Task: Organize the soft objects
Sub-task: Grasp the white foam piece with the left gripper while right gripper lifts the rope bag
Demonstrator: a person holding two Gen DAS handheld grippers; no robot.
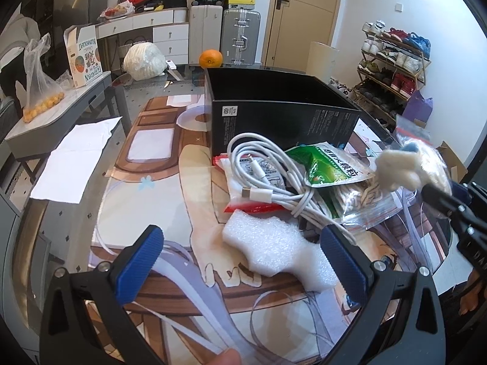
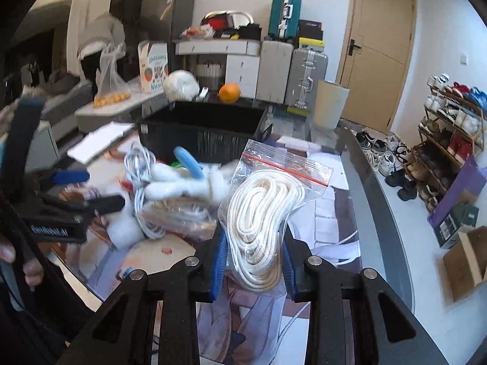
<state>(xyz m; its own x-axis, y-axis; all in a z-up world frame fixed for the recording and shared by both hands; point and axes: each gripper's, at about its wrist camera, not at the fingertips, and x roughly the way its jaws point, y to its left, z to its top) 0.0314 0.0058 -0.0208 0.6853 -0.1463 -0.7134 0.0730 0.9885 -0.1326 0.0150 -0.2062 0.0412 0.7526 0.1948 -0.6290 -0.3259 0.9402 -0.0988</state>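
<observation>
My right gripper (image 2: 253,254) is shut on a clear zip bag of white rope (image 2: 268,213) and holds it up above the table. My left gripper (image 1: 240,258) is open and empty, just in front of a white foam piece (image 1: 274,249). Behind the foam lie a coiled white cable (image 1: 268,176), a green packet (image 1: 331,164) and a white plush toy (image 1: 395,170). An open black box (image 1: 283,112) stands behind the pile; it also shows in the right wrist view (image 2: 201,127).
An orange (image 1: 210,58) and a white bundle (image 1: 144,60) sit at the table's far edge. A white paper sheet (image 1: 73,158) lies at the left. A shoe rack (image 2: 450,127) and suitcases (image 2: 307,73) stand beyond the table.
</observation>
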